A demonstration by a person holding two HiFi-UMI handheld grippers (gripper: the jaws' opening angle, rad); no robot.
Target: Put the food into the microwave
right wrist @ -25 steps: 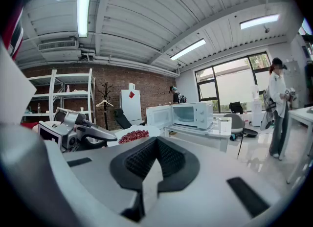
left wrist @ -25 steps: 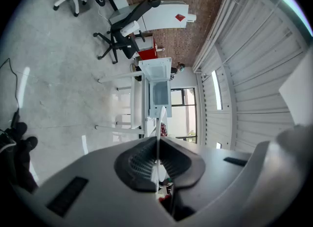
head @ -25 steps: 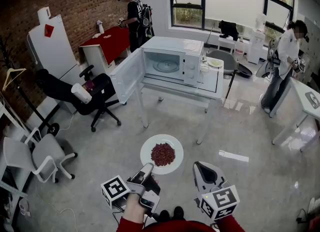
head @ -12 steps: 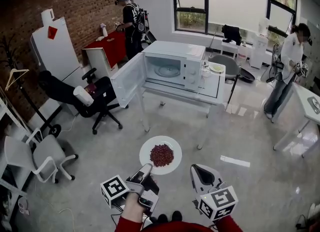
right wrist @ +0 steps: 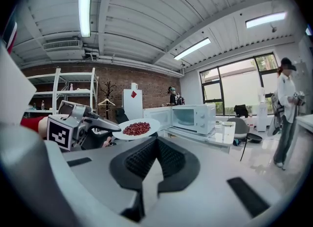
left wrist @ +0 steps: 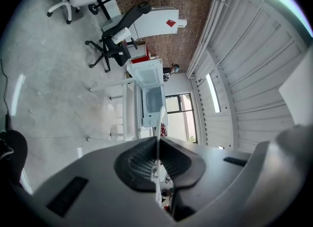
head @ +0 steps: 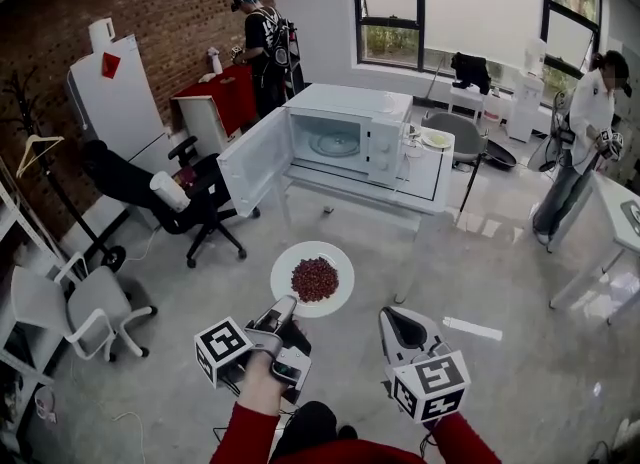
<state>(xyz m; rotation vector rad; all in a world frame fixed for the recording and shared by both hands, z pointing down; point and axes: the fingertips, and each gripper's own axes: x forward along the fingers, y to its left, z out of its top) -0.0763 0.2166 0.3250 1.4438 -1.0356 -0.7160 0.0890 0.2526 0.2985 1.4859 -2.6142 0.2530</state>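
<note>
A white plate [head: 338, 258] heaped with red beans [head: 314, 278] hangs above the floor, some way short of the microwave. My left gripper [head: 286, 305] is shut on the plate's near rim. In the left gripper view the plate [left wrist: 159, 123] shows edge-on as a thin white line between the pads. To its right my right gripper [head: 402, 322] is shut with nothing in it. The white microwave [head: 345, 137] stands on a white table [head: 425, 180] ahead, its door [head: 252, 160] swung open to the left. From the right gripper view I see the plate [right wrist: 146, 122] and the microwave [right wrist: 193, 117].
A black office chair [head: 170, 197] stands left of the microwave table, and a white chair [head: 80, 307] sits nearer on the left. One person [head: 262, 37] is at the back by a red table, another [head: 585, 142] by a white table [head: 622, 220] on the right.
Both grippers have moved forward toward the microwave, and the plate of beans went with the left one. The grip on the plate is unchanged.
</note>
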